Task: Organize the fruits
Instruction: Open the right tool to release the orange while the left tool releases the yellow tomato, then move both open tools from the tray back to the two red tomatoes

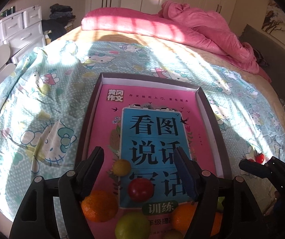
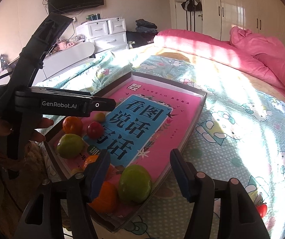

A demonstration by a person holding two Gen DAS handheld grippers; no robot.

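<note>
From the left wrist, the left tongs (image 1: pixel 140 171) stand wide apart, gripping nothing, above the near end of a shallow box (image 1: pixel 208 107) lying on the bed (image 1: pixel 42 91). A pink book (image 1: pixel 110 123) lines the box. At the box's near end sit a red fruit (image 1: pixel 140 189), a small yellow fruit (image 1: pixel 121 167), an orange (image 1: pixel 99 206) and a green fruit (image 1: pixel 132 226).

From the right wrist, the right tongs (image 2: pixel 140 172) are also spread and empty, over the box's near corner, where a large green fruit (image 2: pixel 134 183) touches another orange (image 2: pixel 105 198). A hand (image 2: pixel 7 131) holds the left tool.
</note>
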